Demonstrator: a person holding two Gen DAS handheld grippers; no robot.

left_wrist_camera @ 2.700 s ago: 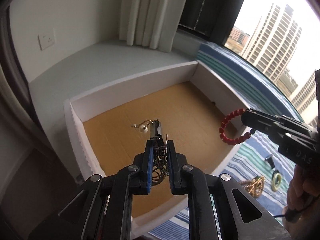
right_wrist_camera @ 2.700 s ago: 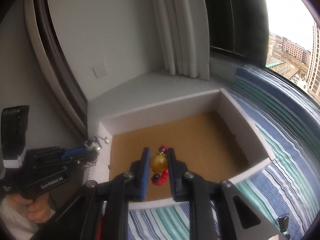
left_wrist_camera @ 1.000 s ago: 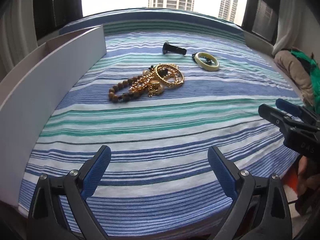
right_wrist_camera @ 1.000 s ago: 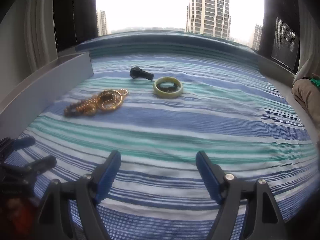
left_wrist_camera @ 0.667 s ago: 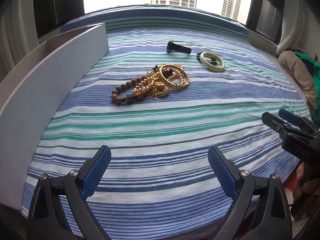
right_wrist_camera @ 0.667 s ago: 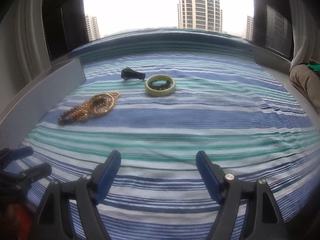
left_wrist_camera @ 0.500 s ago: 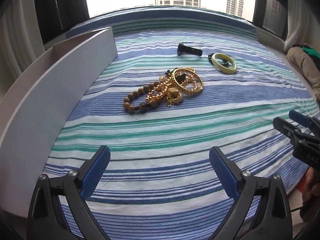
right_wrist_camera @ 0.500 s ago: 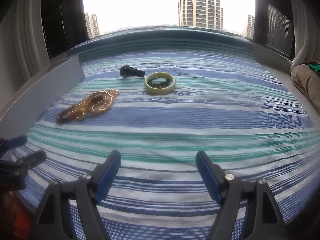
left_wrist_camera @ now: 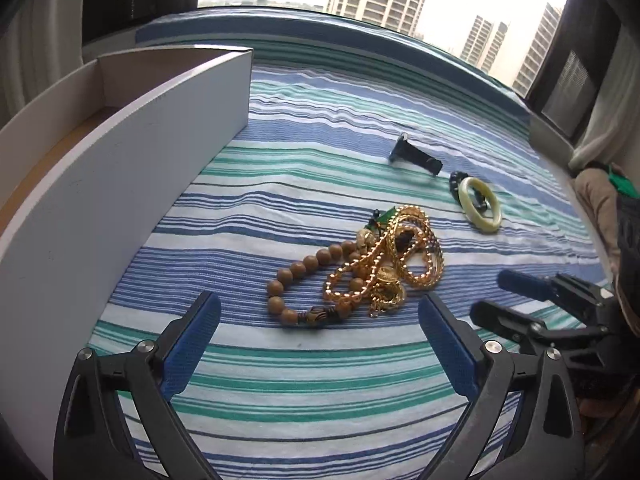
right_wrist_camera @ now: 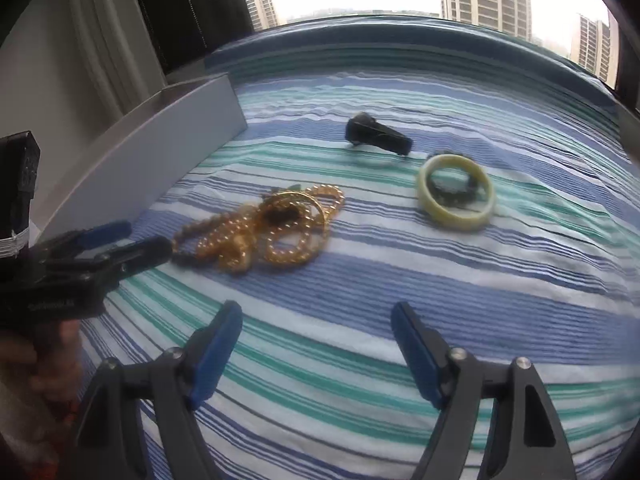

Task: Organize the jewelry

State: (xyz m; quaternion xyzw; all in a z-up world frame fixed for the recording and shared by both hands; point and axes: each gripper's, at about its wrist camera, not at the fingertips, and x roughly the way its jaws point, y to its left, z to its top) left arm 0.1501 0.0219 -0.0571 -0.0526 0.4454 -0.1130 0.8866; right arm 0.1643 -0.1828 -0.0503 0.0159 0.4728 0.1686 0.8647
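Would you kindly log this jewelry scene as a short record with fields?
surface: striped cloth
box: white tray, left of the jewelry
pile: wooden bead bracelet tangled with gold chains
apart: pale green bangle, black clip
left gripper: open, empty, just short of the pile
right gripper: jaws closing, nothing between them

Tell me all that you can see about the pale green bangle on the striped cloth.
The bangle is a thick, smooth ring, pale yellowish green, looking like jade or glass. It lies flat on the striped cloth, whole and unbroken. A small dark beaded piece lies inside it and pokes out at its far edge, touching it. The black clip lies close by, apart from it, and the gold chain pile lies further off. Neither gripper touches it.
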